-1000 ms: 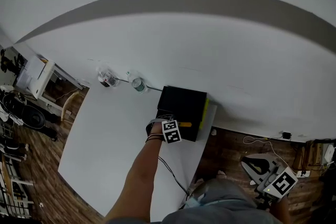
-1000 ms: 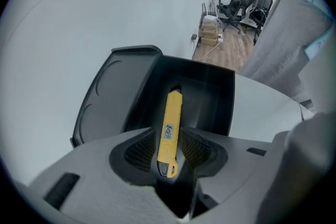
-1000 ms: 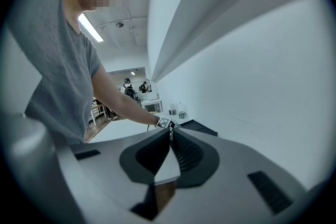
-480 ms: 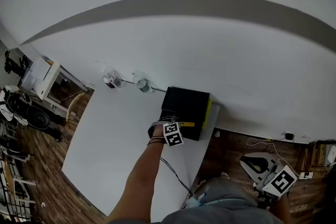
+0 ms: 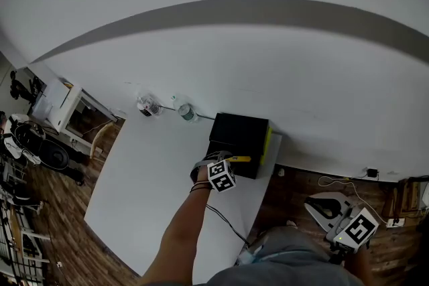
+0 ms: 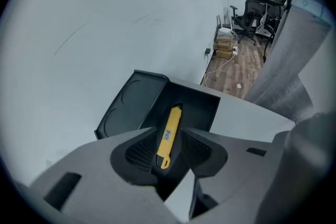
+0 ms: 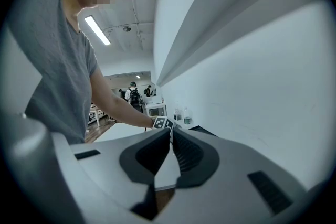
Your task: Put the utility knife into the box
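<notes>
On your white table (image 5: pixel 147 184), the open black box (image 5: pixel 241 134) sits at the far corner by the wall, your right gripper (image 7: pixel 170 132) is off over the floor with its jaws pressed together on nothing, and your left gripper (image 5: pixel 226 161) clamps the yellow utility knife (image 6: pixel 169 134) just above the box's opening.

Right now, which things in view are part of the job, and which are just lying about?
Job:
utility knife, held in the left gripper
open black box

Lying about:
two bottles and a cable on the table
right gripper, shut and empty
</notes>
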